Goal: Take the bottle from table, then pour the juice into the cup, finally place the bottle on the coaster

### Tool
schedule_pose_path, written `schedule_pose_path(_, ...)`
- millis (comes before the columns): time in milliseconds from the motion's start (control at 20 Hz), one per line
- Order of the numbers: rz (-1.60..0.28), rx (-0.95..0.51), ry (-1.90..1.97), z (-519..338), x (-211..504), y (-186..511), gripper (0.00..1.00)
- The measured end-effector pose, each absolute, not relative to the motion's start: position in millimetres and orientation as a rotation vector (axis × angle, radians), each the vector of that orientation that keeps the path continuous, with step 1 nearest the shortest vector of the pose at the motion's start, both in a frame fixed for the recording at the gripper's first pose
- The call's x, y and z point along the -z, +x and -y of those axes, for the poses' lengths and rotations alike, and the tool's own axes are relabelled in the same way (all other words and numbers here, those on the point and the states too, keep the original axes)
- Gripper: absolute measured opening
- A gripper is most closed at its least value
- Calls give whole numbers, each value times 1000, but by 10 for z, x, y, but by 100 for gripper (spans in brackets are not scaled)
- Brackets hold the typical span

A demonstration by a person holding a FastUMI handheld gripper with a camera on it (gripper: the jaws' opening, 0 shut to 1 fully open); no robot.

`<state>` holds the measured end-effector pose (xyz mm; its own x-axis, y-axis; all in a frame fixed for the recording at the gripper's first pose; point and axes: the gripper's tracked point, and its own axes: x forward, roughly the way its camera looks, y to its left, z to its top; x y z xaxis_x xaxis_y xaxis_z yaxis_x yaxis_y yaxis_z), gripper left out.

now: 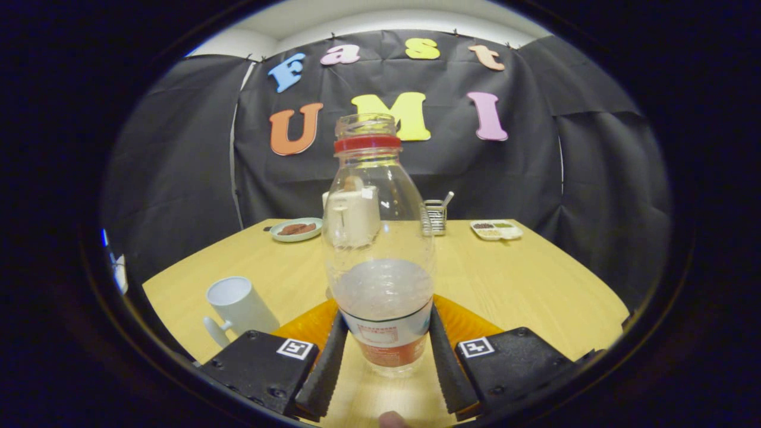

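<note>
A clear plastic bottle (pixel 380 249), uncapped with a red neck ring, stands upright on the pale wooden table (pixel 523 279), about a third full of cloudy liquid. It sits over an orange coaster (pixel 469 324) near the table's near edge. The gripper (pixel 386 362) clasps its labelled base, both ribbed fingers (pixel 324 368) pressing its sides. A white mug (pixel 238 306), seemingly empty, tilts by the left edge.

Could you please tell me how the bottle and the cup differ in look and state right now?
The bottle is clear plastic and taller; the cup is opaque white and shorter. The bottle stands between the gripper fingers, which press on its sides; the cup stands free, left of them. The bottle is partly filled; the cup's contents cannot be told. Both are open-topped and stand over the table.
</note>
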<state>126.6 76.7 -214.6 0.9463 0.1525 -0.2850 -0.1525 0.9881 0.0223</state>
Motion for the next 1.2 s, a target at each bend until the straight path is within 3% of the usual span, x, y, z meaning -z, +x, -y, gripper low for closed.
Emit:
schedule_pose_path(600,-250,-125,-407,-802,1742,1184,74)
schedule_pose_path(1200,-276,-70,-938,-936,2107,1267,74)
